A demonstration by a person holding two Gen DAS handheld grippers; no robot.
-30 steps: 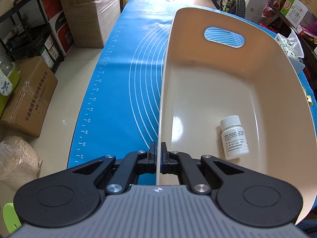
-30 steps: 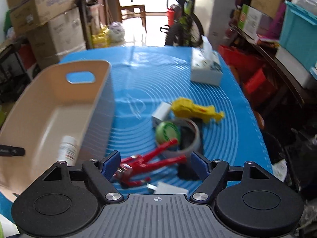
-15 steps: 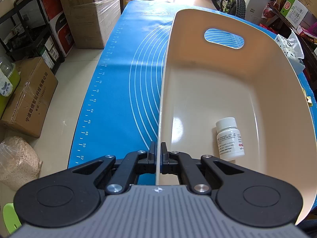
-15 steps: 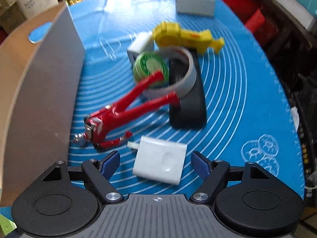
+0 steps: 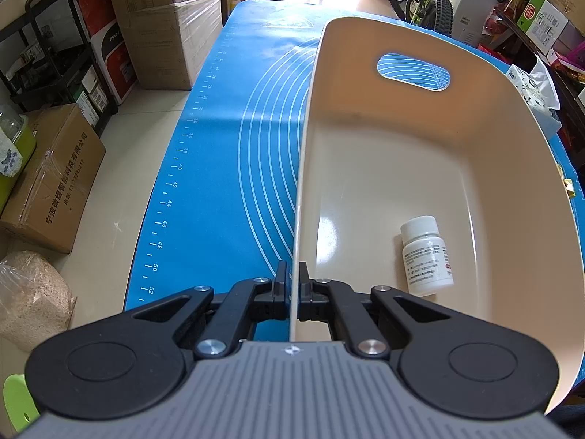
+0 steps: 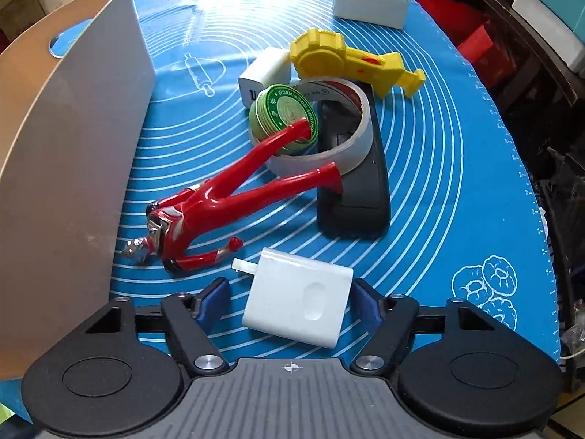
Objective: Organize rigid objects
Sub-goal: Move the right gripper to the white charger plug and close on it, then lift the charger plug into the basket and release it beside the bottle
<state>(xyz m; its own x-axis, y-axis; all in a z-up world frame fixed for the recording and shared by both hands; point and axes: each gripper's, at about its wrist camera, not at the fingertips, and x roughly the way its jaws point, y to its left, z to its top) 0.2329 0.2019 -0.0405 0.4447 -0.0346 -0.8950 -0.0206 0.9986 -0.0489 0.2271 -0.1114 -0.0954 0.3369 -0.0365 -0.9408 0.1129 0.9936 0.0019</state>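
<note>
Clamping down on the near rim of the beige bin (image 5: pixel 431 153), the left gripper (image 5: pixel 292 281) has its two black fingers pressed against either side of that thin wall. Inside the bin, one white pill bottle (image 5: pixel 426 256) lies on its side on the floor, cap pointing away, near the corner close to the gripper.

Over on the right, the right gripper (image 6: pixel 290 298) is spread wide, blue-padded fingers (image 6: pixel 214 298) flanking a white charger block (image 6: pixel 299 307) flat on the blue mat (image 6: pixel 457 168). The right pad looks to be touching the block's edge, though it's hard to be sure from this angle; the left pad stands clear of it. The charger's prongs point toward a red toy figure (image 6: pixel 219 205) lying just beyond, head near the bin's grey outer wall (image 6: pixel 73 168), legs stretching up onto a roll of tape (image 6: pixel 329 128). A green round tin (image 6: pixel 285 113) leans in the roll, and a black remote-like slab (image 6: pixel 354 190) runs beneath it. Farther back sit a second white adapter (image 6: pixel 263 73), a yellow plastic toy (image 6: pixel 351 62) and a tissue box (image 6: pixel 369 3).
</note>
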